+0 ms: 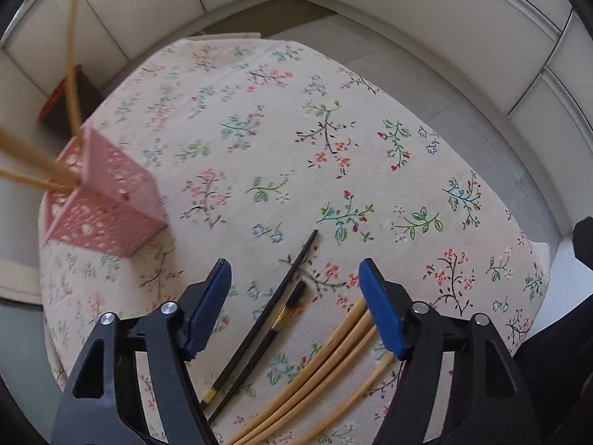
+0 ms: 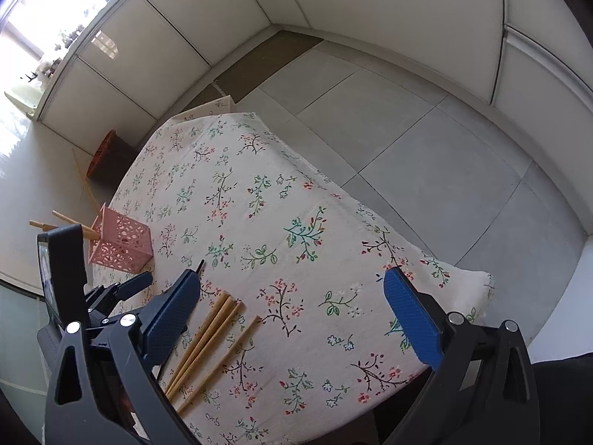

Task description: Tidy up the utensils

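Note:
A pink perforated holder point(image 1: 107, 200) stands at the table's left edge with several wooden chopsticks point(image 1: 33, 163) sticking out of it; it also shows in the right wrist view point(image 2: 120, 241). Two black chopsticks point(image 1: 274, 307) lie on the floral cloth between the fingers of my left gripper point(image 1: 294, 270), which is open and empty above them. Several wooden chopsticks point(image 1: 333, 356) lie beside its right finger; they show in the right wrist view point(image 2: 211, 337) too. My right gripper point(image 2: 292, 285) is open and empty above the cloth. The left gripper point(image 2: 122, 289) shows at its left.
The table wears a floral cloth point(image 1: 296, 118), point(image 2: 259, 204). Its edges drop to a grey tiled floor point(image 2: 407, 129). An orange basket point(image 2: 102, 152) stands on the floor beyond the far left corner. White cabinets point(image 2: 370, 0) line the walls.

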`<action>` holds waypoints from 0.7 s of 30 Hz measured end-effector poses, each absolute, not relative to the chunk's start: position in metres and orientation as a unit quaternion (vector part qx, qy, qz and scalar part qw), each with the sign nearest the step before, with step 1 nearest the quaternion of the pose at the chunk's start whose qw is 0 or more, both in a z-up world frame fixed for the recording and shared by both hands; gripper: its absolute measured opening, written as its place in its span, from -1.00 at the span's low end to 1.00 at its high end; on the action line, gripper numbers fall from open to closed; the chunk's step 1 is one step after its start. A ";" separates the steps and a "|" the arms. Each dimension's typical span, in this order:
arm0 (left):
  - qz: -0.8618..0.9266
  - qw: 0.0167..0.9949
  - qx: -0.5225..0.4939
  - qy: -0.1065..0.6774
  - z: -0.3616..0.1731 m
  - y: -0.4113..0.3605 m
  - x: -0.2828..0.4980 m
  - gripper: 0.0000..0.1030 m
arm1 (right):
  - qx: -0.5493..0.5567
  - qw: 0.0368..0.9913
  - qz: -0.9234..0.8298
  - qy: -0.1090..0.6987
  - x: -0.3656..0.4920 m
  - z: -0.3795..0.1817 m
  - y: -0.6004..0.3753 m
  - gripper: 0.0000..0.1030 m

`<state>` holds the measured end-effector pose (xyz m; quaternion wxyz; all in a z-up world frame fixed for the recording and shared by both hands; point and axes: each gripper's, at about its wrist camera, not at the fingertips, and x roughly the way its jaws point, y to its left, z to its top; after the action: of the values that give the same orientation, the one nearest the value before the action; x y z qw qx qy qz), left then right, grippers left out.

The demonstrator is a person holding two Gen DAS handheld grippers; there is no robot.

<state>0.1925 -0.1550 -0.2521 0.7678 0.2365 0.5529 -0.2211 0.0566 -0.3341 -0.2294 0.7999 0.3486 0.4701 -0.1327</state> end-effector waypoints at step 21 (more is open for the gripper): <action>-0.228 0.758 0.232 0.565 -0.281 -0.125 0.220 -0.90 | 0.334 0.803 -0.124 0.477 0.073 -0.244 -0.328 0.87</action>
<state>0.2199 -0.1248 -0.2814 0.7580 0.2317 0.5654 -0.2282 0.0732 -0.3278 -0.2436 0.8032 0.3341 0.4773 -0.1245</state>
